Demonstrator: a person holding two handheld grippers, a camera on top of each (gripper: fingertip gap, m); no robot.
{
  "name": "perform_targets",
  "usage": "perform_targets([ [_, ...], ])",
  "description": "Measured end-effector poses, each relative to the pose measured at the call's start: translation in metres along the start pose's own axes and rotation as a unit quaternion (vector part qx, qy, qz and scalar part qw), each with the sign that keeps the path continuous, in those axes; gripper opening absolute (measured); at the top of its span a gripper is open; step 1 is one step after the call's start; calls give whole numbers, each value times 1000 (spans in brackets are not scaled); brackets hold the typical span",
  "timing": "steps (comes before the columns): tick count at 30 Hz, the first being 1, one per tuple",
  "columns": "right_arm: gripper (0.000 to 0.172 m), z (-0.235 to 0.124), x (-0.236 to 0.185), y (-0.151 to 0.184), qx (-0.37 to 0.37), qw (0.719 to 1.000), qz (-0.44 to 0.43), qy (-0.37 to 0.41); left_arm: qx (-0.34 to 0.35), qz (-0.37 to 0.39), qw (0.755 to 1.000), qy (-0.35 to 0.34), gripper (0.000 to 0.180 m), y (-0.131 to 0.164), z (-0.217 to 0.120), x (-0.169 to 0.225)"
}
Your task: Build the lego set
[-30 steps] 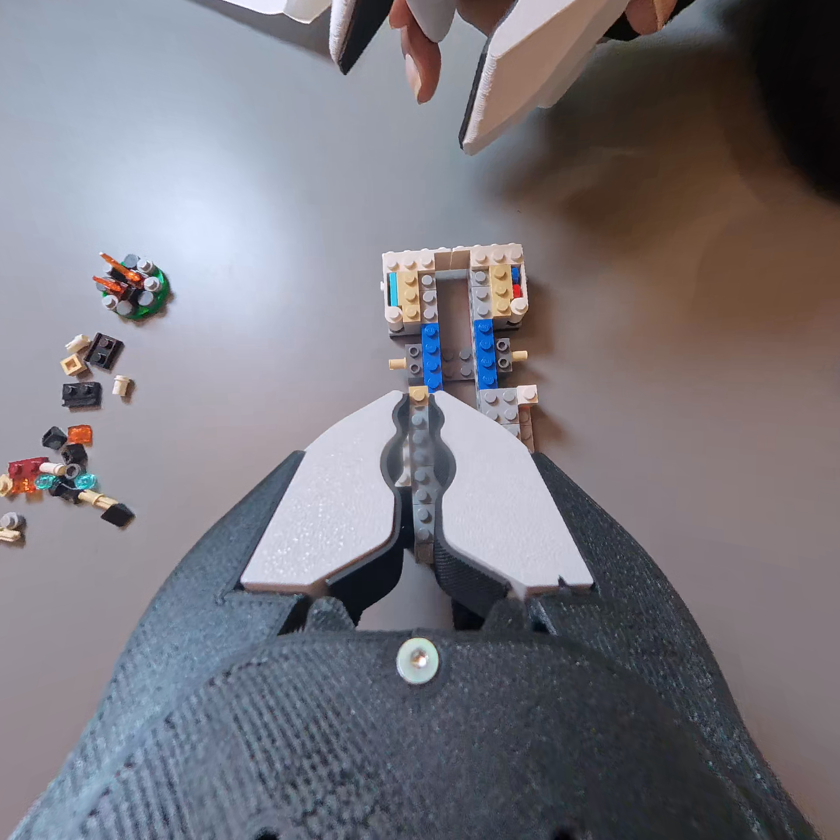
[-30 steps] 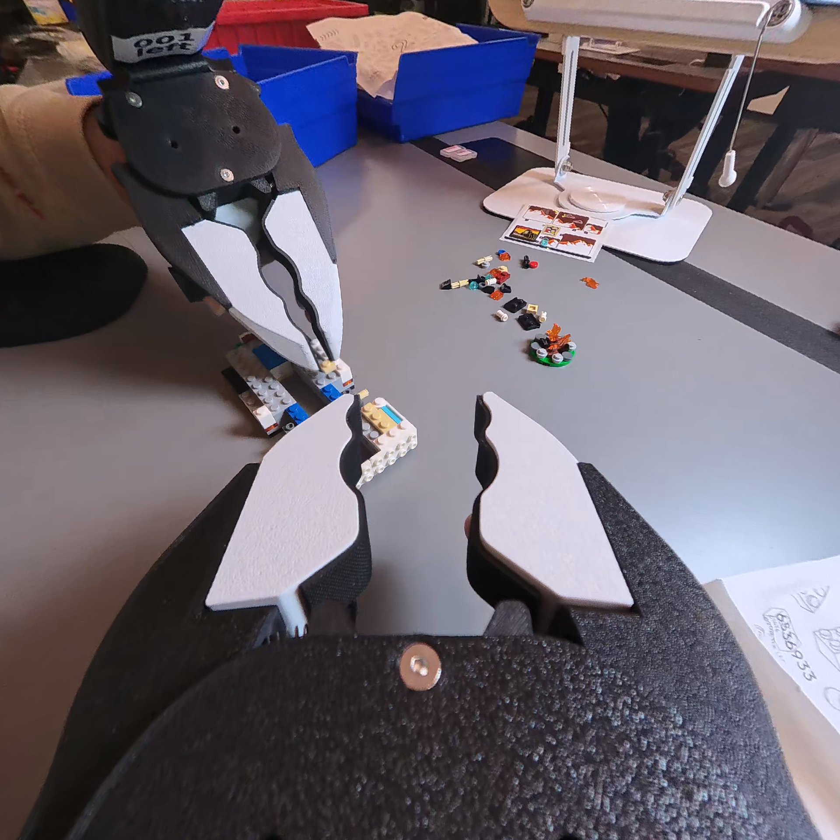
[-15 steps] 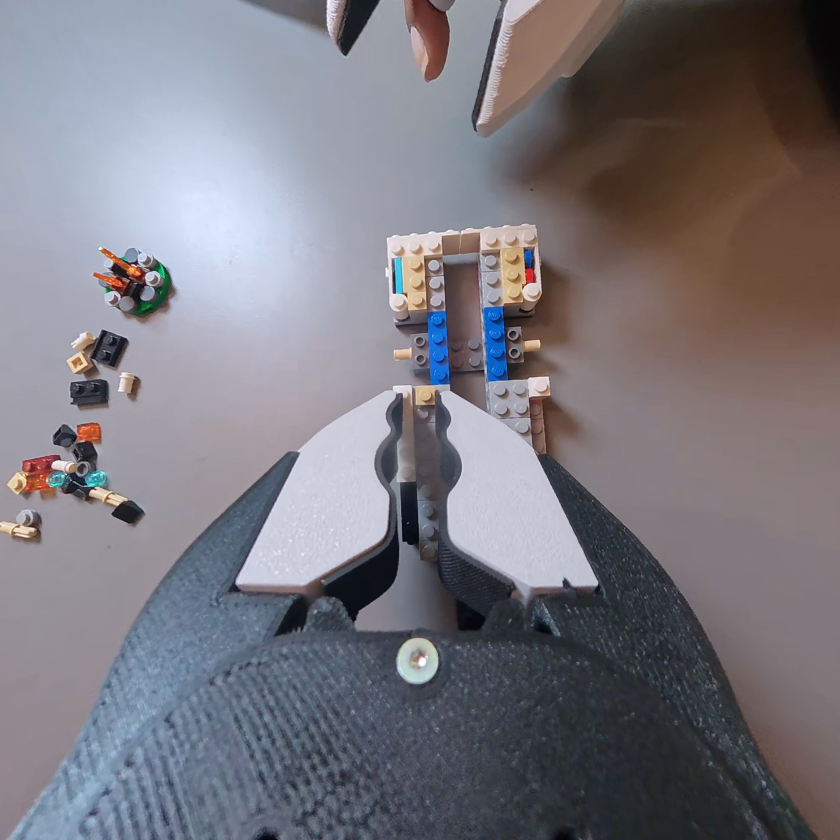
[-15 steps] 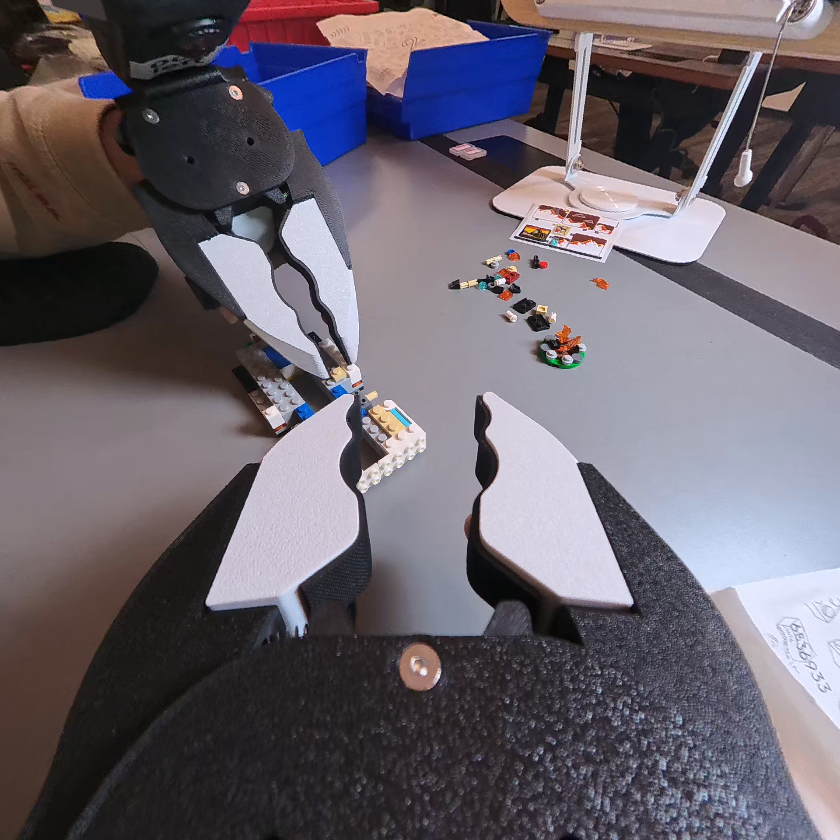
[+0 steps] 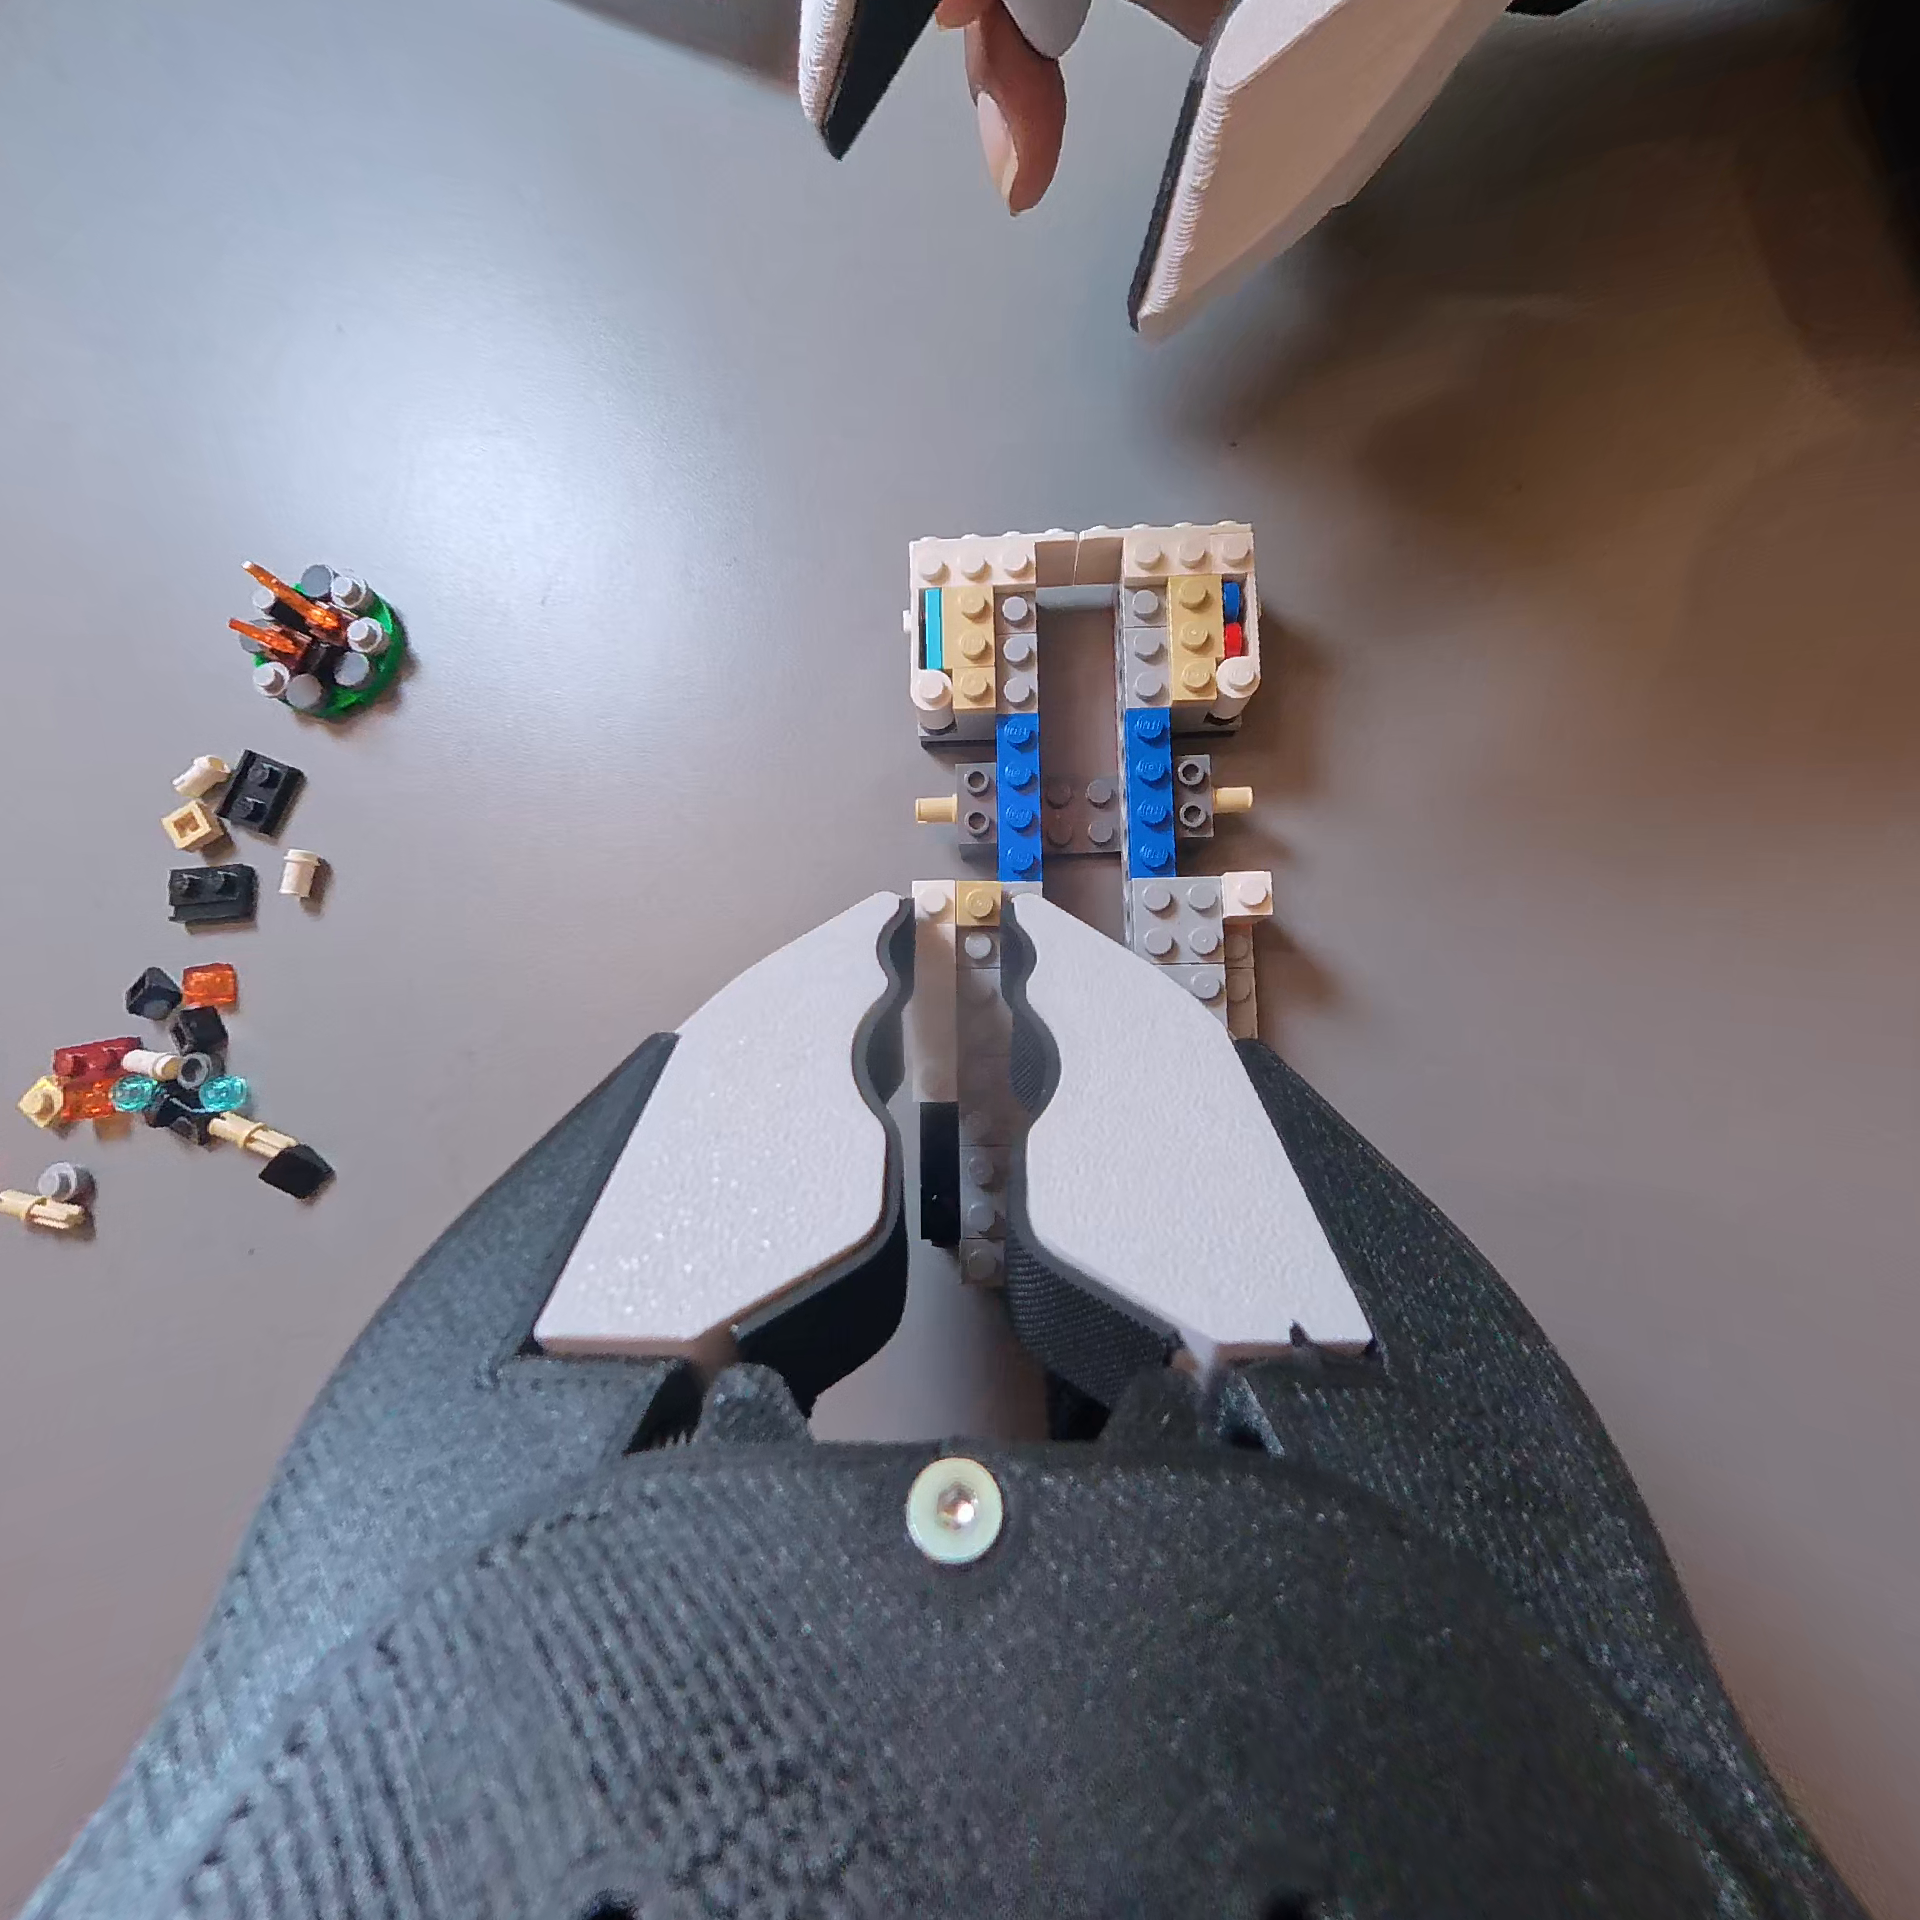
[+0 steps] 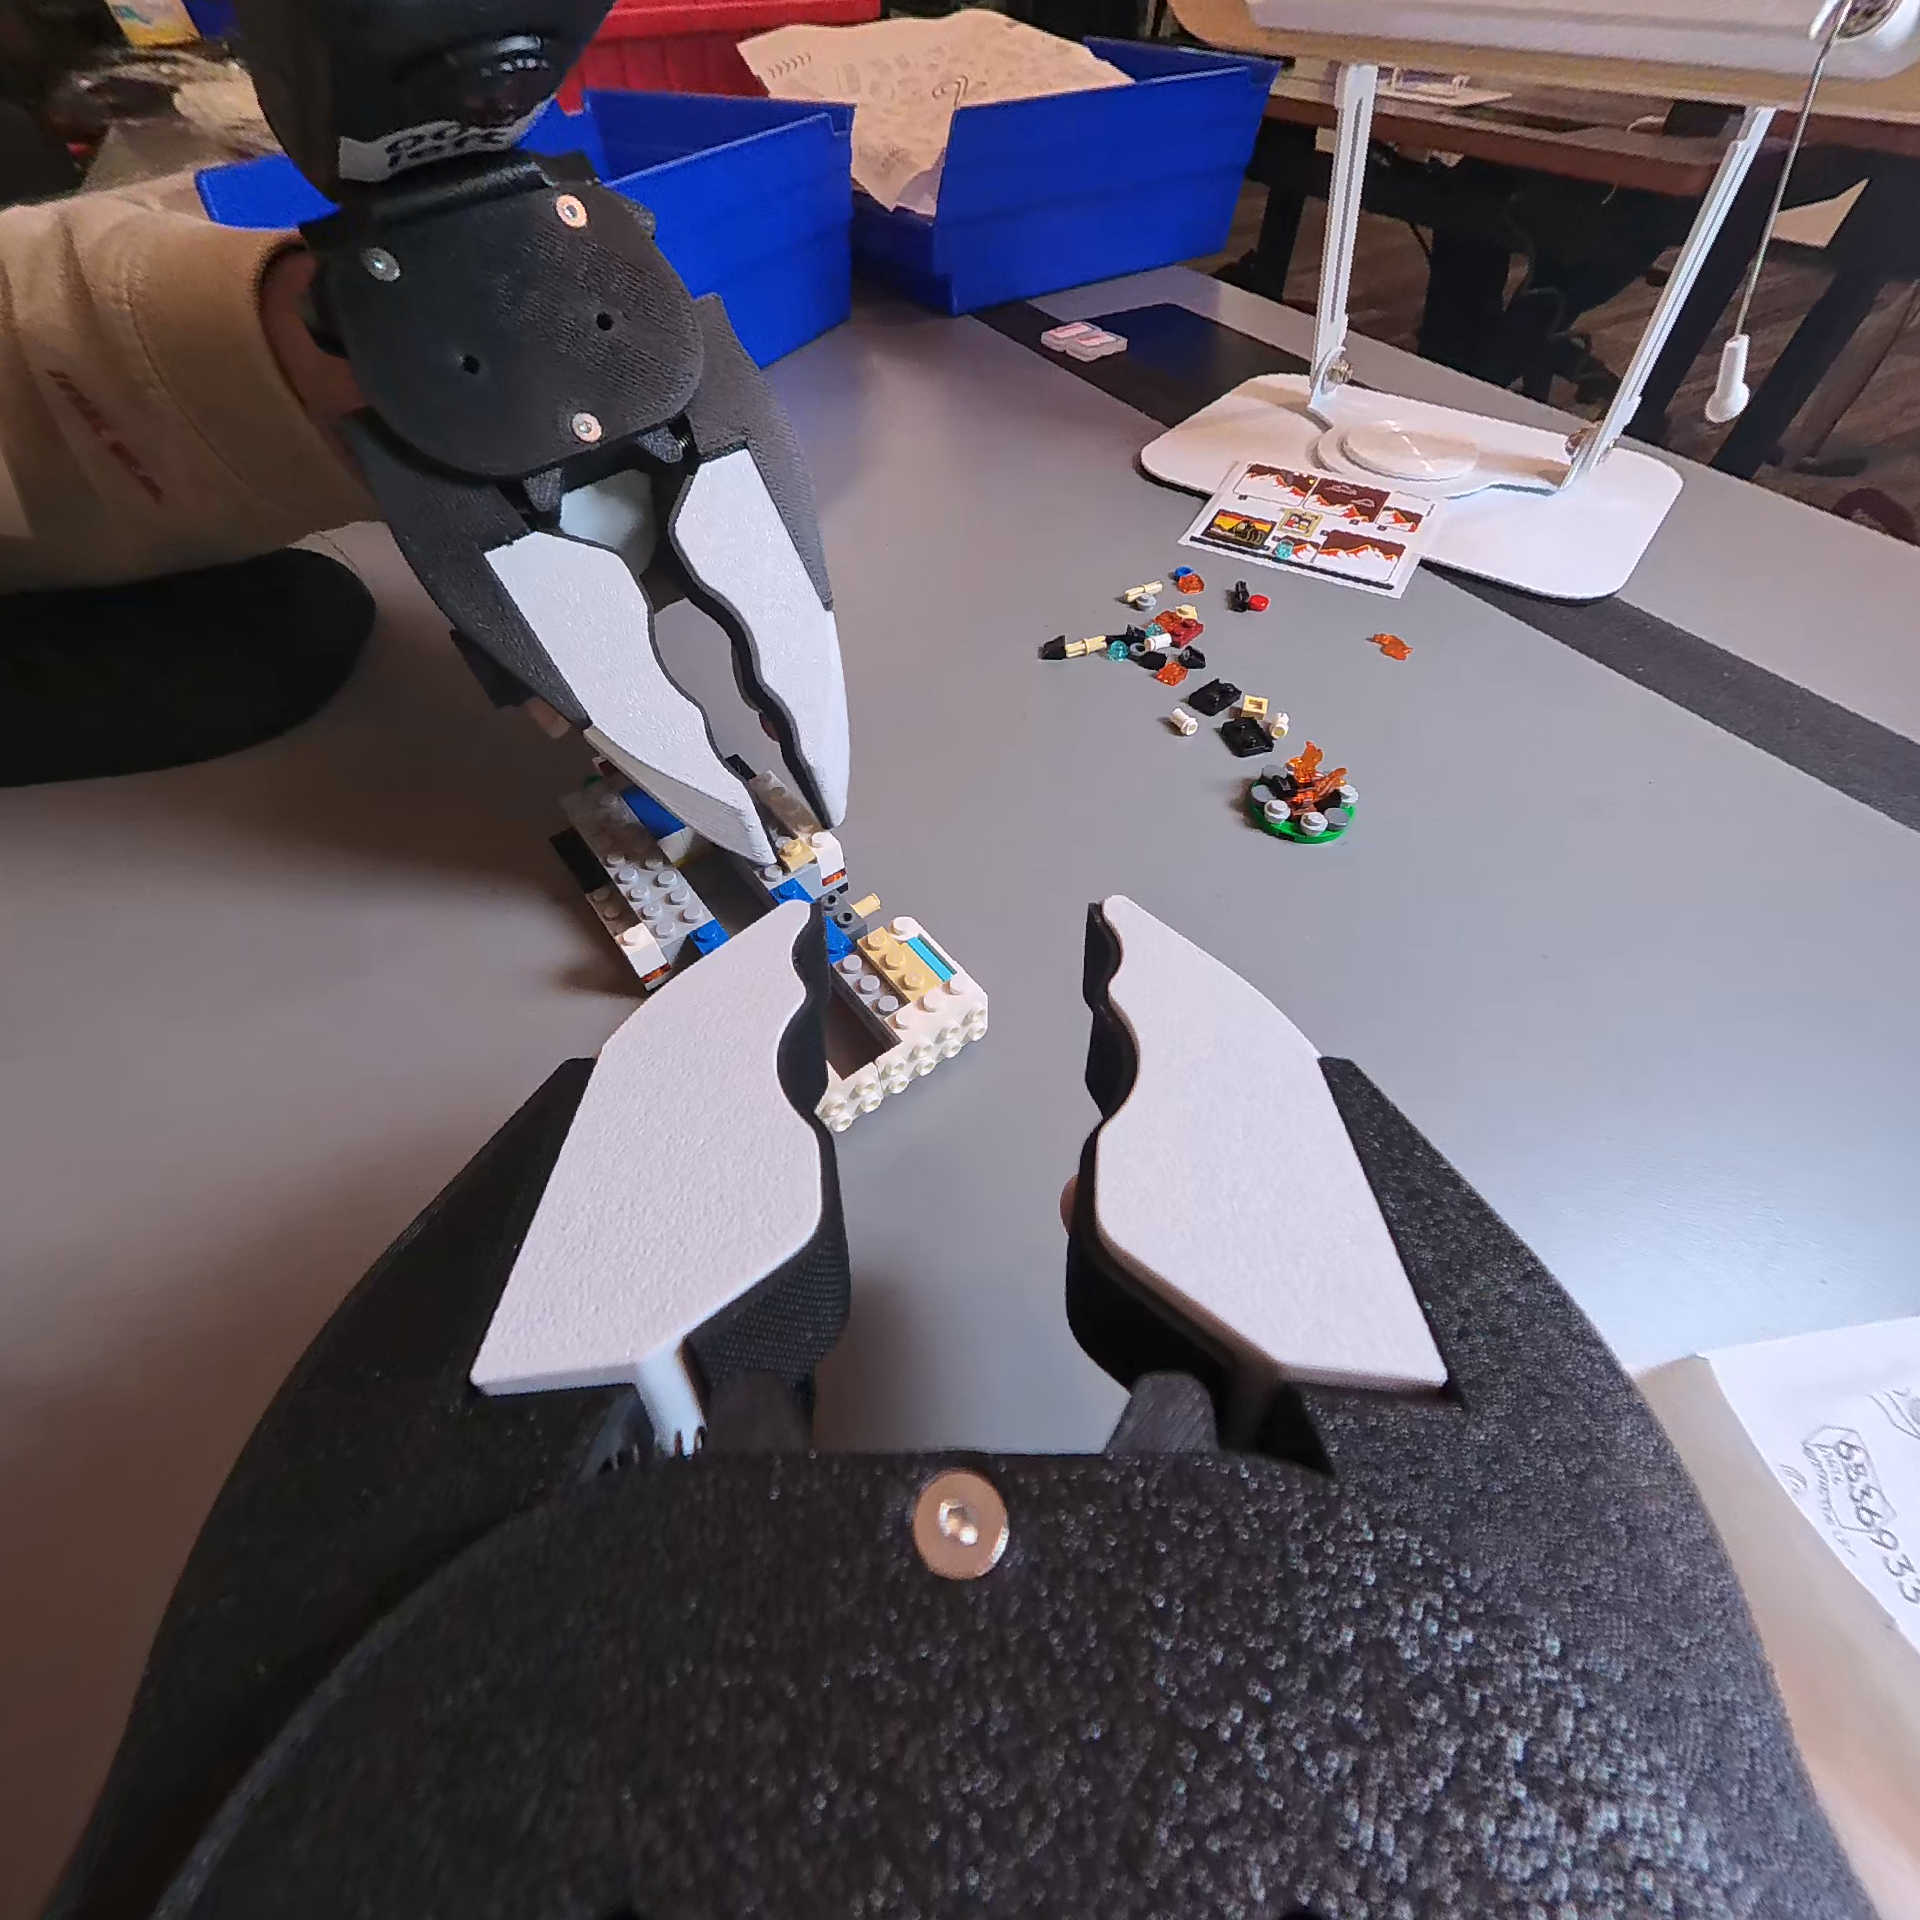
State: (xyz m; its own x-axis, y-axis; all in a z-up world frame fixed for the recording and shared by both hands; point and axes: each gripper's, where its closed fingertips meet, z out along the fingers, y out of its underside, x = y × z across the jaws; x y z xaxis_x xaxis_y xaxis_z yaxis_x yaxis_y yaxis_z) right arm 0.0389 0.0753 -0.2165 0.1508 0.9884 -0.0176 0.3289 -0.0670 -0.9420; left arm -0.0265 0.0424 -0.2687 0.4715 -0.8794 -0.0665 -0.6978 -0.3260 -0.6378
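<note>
A grey table (image 6: 1455, 1039) filled both views, w/ blue bins (image 6: 1039, 177) and a white lamp stand (image 6: 1455, 488) at its far side. The landmark was a brick model (image 5: 1081, 727) lying flat mid-table: white and tan bricks at its far end, 2 blue strips in the middle, grey plates toward the near end.

The left gripper (image 5: 958, 906) stood over the model's near-left arm. Its fingers were only narrowly apart, straddling a white and a tan brick (image 5: 977, 902) atop that arm. Fingertips sat just beside these bricks; cannot tell whether the pads pressed on them.

The right gripper (image 6: 948, 914) hung wide open beyond the model's white end, holding nothing, w/ bare table between its pads. Its left finger (image 6: 686, 1122) overlapped the model in its own view. A person's fingertip (image 5: 1013, 125) showed between its fingers in the left view.

Left of the model lay loose small pieces (image 5: 177, 987), black, tan, orange and clear blue. Further from the camera than these sat a round green campfire build (image 5: 322, 644). A printed paper sheet (image 6: 1829, 1486) lay off the model's white end, beside the right gripper.
</note>
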Motion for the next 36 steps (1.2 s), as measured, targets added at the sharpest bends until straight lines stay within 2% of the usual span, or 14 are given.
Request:
perform_targets([
  [11, 47, 2, -3, 0, -4, 1000, -2, -7, 12, -6, 1000, 2, 18, -3, -4, 1],
  [16, 37, 8, -10, -2, -25, 999, -20, -33, 31, -27, 999, -7, 23, 2, -23, 3],
  [24, 0, 46, -34, 2, -137, 982, -99, -87, 31, -84, 996, -1, 61, 41, -32, 14],
  [30, 0, 67, -47, 14, -215, 962, -124, -111, 31, -69, 997, 20, 63, 41, -33, 23],
  [36, 0, 75, -55, 15, -240, 953, -136, -123, 41, -71, 996, 41, 64, 41, -38, 33],
])
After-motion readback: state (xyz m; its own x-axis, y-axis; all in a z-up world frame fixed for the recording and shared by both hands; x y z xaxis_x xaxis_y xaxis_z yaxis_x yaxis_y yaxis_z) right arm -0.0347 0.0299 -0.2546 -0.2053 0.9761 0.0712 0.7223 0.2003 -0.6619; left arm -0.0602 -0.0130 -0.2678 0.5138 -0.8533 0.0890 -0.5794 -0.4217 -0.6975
